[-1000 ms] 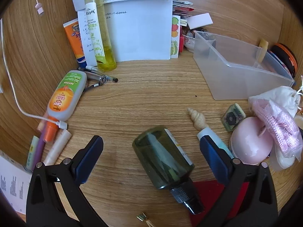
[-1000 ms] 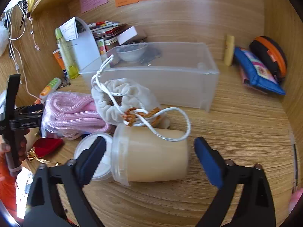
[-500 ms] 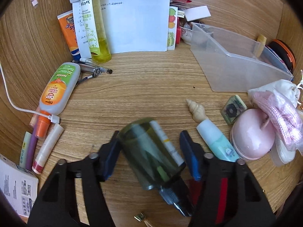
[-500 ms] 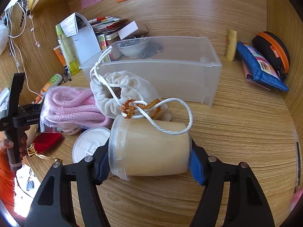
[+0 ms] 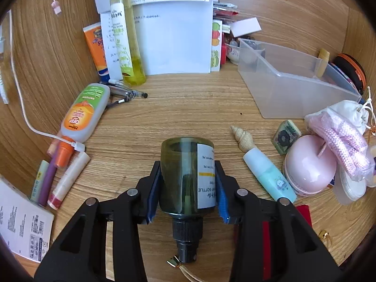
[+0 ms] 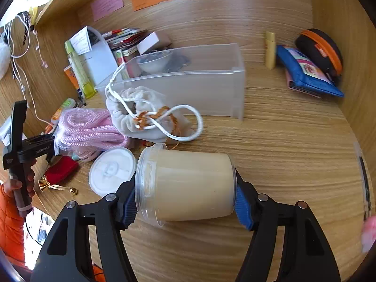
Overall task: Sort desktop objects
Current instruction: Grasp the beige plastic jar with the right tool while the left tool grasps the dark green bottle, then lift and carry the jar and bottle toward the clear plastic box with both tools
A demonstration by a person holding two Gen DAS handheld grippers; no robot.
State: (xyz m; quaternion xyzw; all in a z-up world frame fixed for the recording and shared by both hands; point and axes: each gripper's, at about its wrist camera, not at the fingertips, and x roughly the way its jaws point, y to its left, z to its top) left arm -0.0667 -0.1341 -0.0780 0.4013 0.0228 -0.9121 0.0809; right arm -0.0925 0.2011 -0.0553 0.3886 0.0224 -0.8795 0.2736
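Both my grippers clamped down in the last second: left gripper (image 5: 186,188) now squeezes the green bottle (image 5: 186,178), right gripper (image 6: 185,196) pinches the cream jar (image 6: 188,185), its lid (image 6: 112,172) lying just beside it on the desk (image 6: 293,152). Two grabs secured, so I'd guess the clear bin (image 6: 188,91) is next. Count: one bottle, one jar, one bin.

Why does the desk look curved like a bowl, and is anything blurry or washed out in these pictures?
Left wrist view: the fisheye lens bends the desk edges and darkens the corners; the green bottle is sharp. Right wrist view: same bending; the top-left corner is washed out by bright light, and something pink at the right edge is blurred; the jar is sharp.
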